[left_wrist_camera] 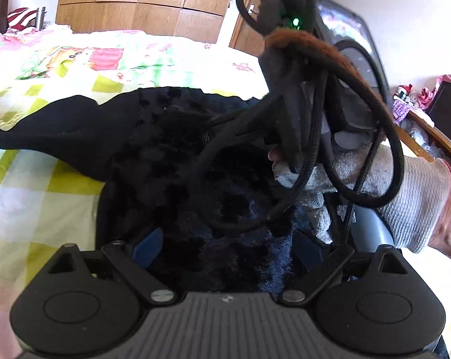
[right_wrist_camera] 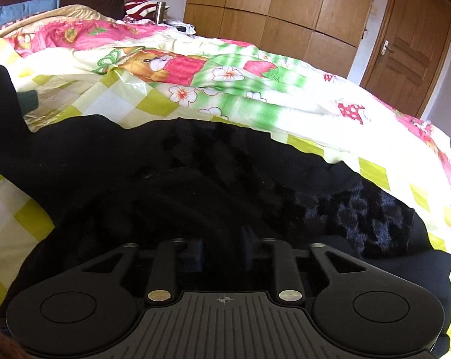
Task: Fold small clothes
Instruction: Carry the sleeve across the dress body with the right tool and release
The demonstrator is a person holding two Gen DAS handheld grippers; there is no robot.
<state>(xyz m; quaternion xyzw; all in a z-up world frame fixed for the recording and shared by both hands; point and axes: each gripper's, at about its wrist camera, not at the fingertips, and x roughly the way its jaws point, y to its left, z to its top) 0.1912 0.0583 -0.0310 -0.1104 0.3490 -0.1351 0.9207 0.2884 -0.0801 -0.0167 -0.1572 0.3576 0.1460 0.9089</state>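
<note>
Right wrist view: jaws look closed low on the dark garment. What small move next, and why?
Probably draw the right gripper, jaws nearly shut with dark cloth between them, toward the far edge of the black fleecy garment to lay a fold. It lies spread on the patterned bedcover, and the left gripper, jaws wide, sits over it without gripping.

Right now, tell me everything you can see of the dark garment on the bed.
The dark garment is black to deep navy, soft and plush, with a furry, tufted pile on part of it. It lies crumpled and spread over the checked bedspread, one narrow part trailing off to the left. The right tongs are shut on a fold of it. The left tongs stand open just over the fabric. A gloved hand with looped black cables hangs over it.
</note>
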